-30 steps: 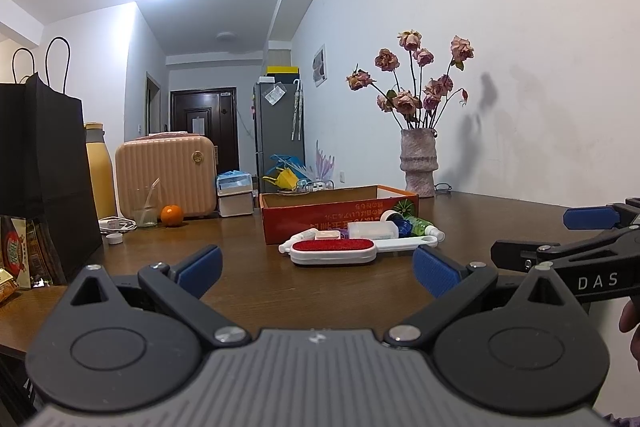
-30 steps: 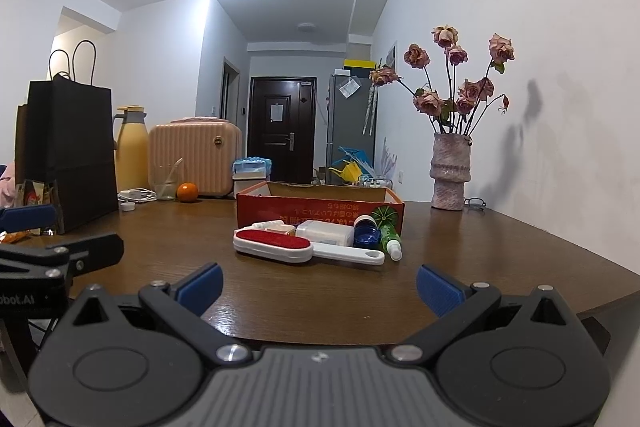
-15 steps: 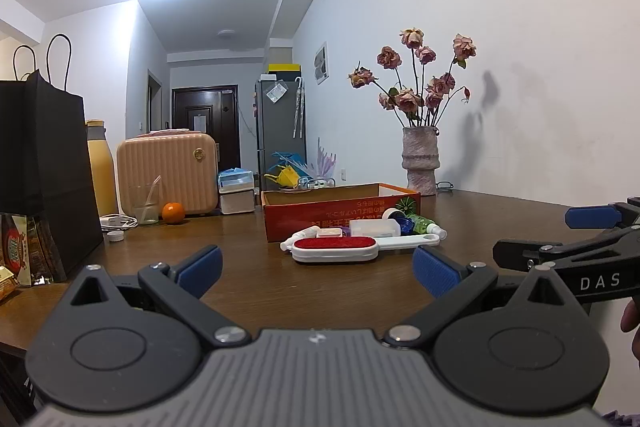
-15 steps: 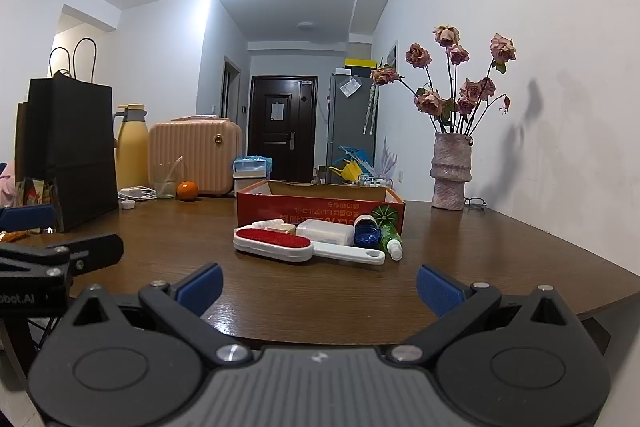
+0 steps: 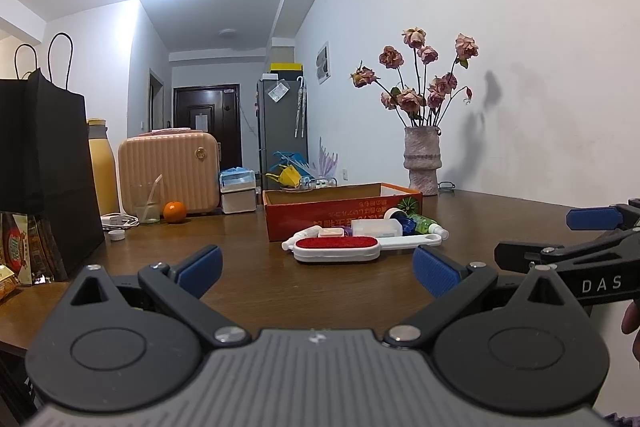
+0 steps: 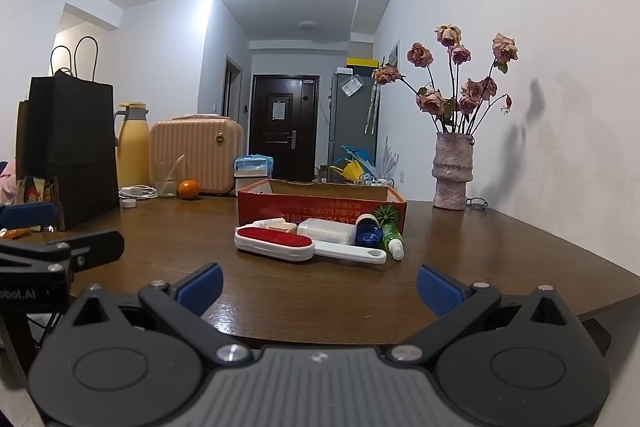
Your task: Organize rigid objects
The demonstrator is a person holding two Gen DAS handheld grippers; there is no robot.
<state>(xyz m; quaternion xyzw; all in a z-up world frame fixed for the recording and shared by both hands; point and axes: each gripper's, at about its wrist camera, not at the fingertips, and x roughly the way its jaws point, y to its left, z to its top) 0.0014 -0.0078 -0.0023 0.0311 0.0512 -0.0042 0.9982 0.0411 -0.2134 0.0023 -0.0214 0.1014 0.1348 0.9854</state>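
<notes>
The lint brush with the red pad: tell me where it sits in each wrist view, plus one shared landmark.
Left wrist: lint brush just right of centre, handle pointing right.
Right wrist: lint brush left of centre, handle pointing right.
Shared landmark: the red cardboard box directly behind it.

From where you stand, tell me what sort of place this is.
Most likely a lived-in flat: a brown wooden dining table by a hallway that ends at a dark entrance door, with a grey fridge beside it and a ribbed pink suitcase on the table.
</notes>
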